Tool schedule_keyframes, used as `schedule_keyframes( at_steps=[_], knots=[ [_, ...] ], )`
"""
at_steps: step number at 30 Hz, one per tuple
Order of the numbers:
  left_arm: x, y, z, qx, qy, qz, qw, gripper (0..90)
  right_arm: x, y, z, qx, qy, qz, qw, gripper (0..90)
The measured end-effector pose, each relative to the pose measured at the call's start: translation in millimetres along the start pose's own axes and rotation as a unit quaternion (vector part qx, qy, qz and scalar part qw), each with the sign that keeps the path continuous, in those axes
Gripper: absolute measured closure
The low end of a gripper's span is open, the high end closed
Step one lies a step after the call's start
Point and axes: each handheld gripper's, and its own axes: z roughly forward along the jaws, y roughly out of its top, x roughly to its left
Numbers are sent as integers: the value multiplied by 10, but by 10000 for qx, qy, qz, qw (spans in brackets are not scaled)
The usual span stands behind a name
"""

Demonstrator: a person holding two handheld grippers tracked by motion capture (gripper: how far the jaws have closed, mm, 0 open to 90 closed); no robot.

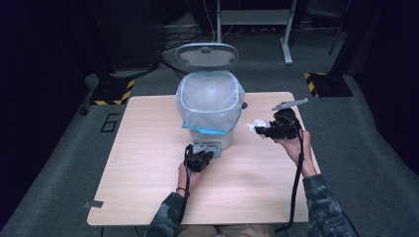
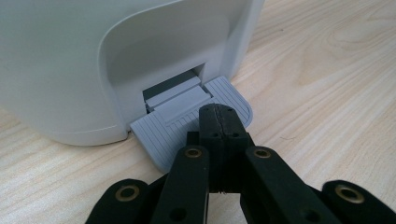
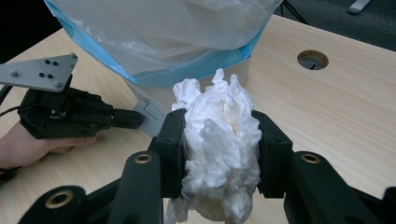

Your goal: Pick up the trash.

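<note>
While tongs [image 3: 219, 154] grip tissue [image 3: 219, 140], lined bin [image 1: 210, 106] adjacent.

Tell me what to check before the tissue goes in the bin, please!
1. Lid up: ok, it stands open behind the bin.
2. Pedal held down: ok, the left gripper, jaws shut, presses its tips on it.
3. Crumpled tissue gripped: ok, the right gripper is shut on it, pads on both sides.
4. Bag open and folded over the rim: ok.
5. Tissue above the opening: not ok, in the high view it sits beside the bin, to its right.
6. Room inside the bag: cannot tell how full it is.
</note>
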Motion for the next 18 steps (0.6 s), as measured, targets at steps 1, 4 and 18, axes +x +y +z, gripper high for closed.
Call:
schedule_keyframes(
  at_steps=[1,4,18],
  knots=[
    [1,0,0,3,0,0,10000,899,0,13,-5,4,18,-17,10000,606],
    [0,0,1,-6,-4,-14,10000,900,1,51,-16,-10,27,-45,10000,606],
    [2,0,0,-14,-13,-22,10000,900,48,319,-117,-85,5,-215,9997,608]
  ],
)
